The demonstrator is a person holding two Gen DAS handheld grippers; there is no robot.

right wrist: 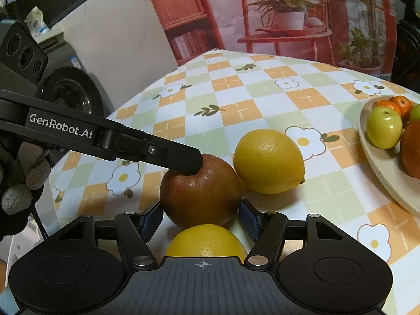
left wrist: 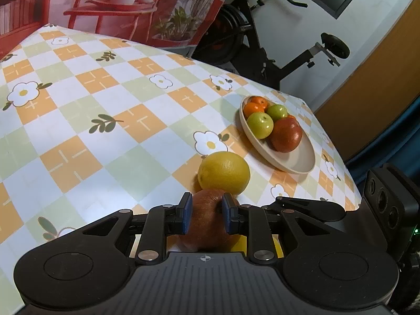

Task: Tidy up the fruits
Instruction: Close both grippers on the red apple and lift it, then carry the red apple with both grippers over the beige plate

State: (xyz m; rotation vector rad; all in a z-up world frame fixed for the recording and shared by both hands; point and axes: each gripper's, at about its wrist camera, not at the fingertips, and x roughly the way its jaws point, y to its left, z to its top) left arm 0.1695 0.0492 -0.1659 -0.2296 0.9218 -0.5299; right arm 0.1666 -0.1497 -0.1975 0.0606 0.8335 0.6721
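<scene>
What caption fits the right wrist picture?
Both grippers close in on a red apple between two lemons.

Exercise bike (left wrist: 265, 39), washer (right wrist: 71, 89) nearby

Near lemon (right wrist: 207, 241) half hidden; plate (right wrist: 380, 157) cut off

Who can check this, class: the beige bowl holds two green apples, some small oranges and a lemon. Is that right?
Not quite: the bowl holds no lemon. With the two green apples and small oranges lies a red apple, as the left wrist view shows.
</scene>
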